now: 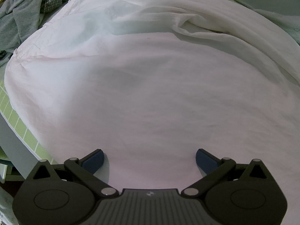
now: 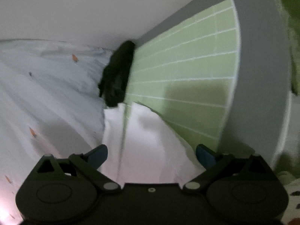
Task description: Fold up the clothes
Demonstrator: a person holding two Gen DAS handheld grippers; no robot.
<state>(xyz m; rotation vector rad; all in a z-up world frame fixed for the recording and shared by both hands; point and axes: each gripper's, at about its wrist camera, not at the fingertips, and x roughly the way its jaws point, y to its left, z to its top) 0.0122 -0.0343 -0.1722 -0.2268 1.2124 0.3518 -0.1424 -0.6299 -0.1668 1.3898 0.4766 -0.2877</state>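
white garment (image 1: 150, 93): 1 | grippers wide: 2 | dark item (image 2: 116, 75): 1, blurred

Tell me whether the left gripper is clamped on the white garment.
No: the left gripper is open, its blue pads spread wide apart over the white garment.

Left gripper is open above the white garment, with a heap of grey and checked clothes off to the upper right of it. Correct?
Not quite: in the left wrist view the heap of grey and checked clothes lies to the upper left. The left gripper is indeed open over the white garment.
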